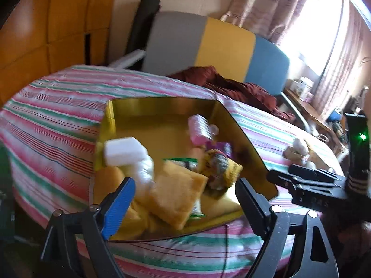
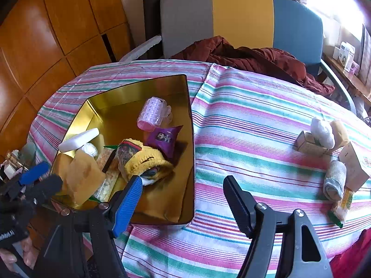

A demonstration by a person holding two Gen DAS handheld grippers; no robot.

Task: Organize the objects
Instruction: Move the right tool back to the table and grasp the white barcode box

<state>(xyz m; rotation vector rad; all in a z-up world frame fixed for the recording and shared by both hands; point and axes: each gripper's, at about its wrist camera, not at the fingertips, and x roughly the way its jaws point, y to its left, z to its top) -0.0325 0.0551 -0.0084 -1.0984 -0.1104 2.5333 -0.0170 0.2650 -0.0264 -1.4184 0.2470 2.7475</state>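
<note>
Sponge (image 1: pixel 178 192) lies in tin (image 1: pixel 162 106) between open left hand-held gripper (image 1: pixel 185 194) fingers.

Striped tablecloth (image 2: pixel 243 120), maroon jacket (image 2: pixel 255 58), tricolour chair (image 2: pixel 241 16)

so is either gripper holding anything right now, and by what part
Nothing is held. The left gripper stands open above the gold tin, and the right gripper is open over the striped cloth, nothing between the fingers.
</note>
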